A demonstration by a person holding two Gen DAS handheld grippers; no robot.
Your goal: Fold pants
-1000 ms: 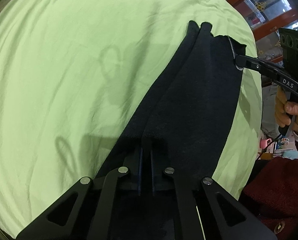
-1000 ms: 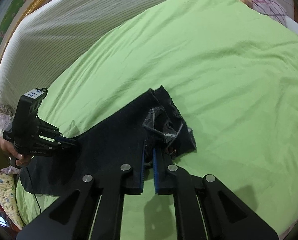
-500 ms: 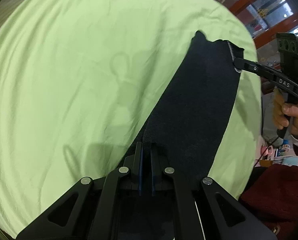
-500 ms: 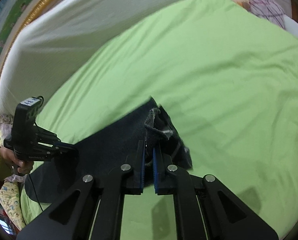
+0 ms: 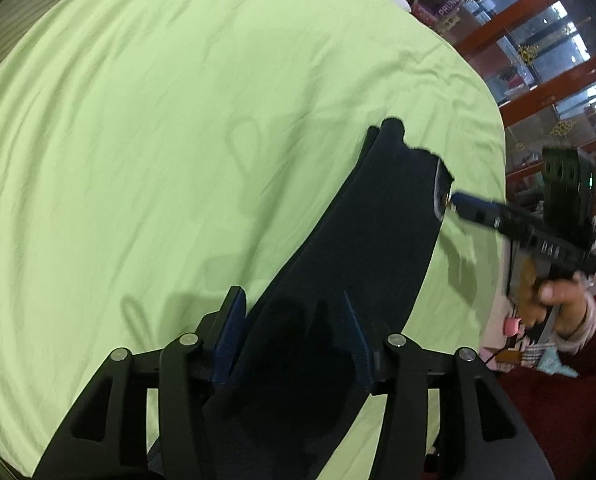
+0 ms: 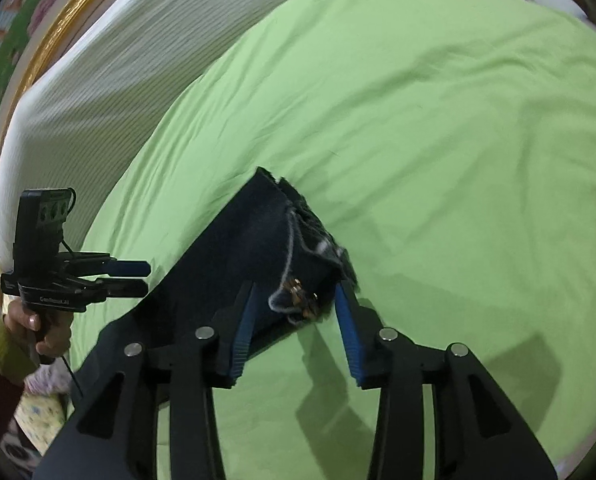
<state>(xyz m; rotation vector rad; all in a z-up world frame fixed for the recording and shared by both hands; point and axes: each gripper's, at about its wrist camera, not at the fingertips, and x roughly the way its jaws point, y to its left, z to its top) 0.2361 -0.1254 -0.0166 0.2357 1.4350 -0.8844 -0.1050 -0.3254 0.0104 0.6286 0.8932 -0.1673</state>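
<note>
Both claws are letting go at once. The dark pants (image 5: 362, 248) lie in a long folded strip on the green bedsheet (image 5: 157, 140), close to the sheet's edge nearest the person.

Down at one end of that strip, the left gripper (image 5: 293, 336) hangs over the cloth with its jaws opening. The blue pads (image 5: 229, 332) stand clear on either side of the fabric, and the pants pass between them without being pinched. In the right wrist view the same tool (image 6: 131, 278) shows from the side, just off the strip's long edge, with a visible gap between its two fingers and a hand (image 6: 41, 328) on its grip.

At the far end of the pants sits the waist, with its grey stitching and metal button. The right gripper (image 6: 295, 320) points down at it, jaws opening too. The waist corner lies between the blue pads (image 6: 348, 332), but neither pad presses on it, and green sheet shows between the fingers below the cloth. From the left wrist view, that gripper's tips (image 5: 456, 202) sit right at the waist edge, a hand (image 5: 554, 300) wrapped around the handle.
</note>
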